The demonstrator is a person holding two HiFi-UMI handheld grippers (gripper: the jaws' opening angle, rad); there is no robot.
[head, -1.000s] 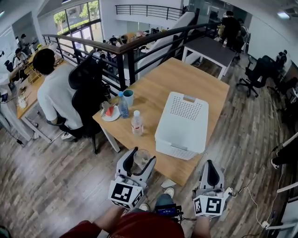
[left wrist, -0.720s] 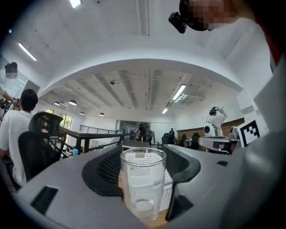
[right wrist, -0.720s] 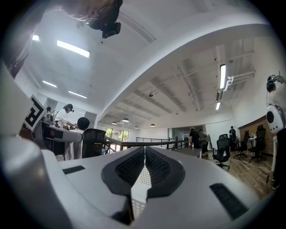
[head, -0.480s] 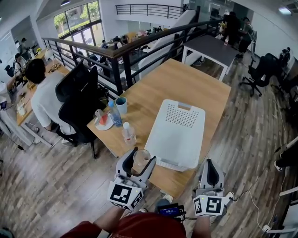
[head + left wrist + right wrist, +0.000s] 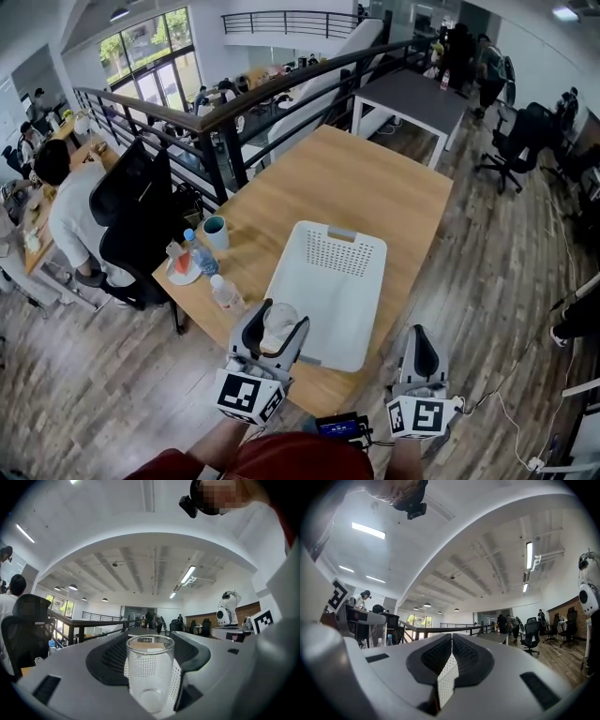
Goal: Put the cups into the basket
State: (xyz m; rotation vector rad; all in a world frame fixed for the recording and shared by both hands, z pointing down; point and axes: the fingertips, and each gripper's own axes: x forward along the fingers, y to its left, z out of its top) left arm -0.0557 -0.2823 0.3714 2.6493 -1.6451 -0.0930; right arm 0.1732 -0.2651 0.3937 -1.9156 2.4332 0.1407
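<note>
My left gripper (image 5: 280, 316) is shut on a clear drinking glass (image 5: 278, 326), held upright between its jaws. In the left gripper view the glass (image 5: 150, 672) stands empty between the dark pads of that gripper (image 5: 150, 641). In the head view it hangs by the near left corner of the white perforated basket (image 5: 339, 281) on the wooden table (image 5: 375, 192). A teal cup (image 5: 215, 232) stands near the table's left edge. My right gripper (image 5: 420, 339) is shut and empty off the table's near edge, its pads (image 5: 449, 667) pressed together.
Two water bottles (image 5: 225, 295) and a plate with a red cup (image 5: 182, 265) sit by the table's left edge. A person in a black office chair (image 5: 131, 211) is left of the table. A dark railing (image 5: 234, 103) runs behind it.
Both grippers have come forward toward the table, with the glass still in the left one. The basket and table now sit lower and closer in the head view.
</note>
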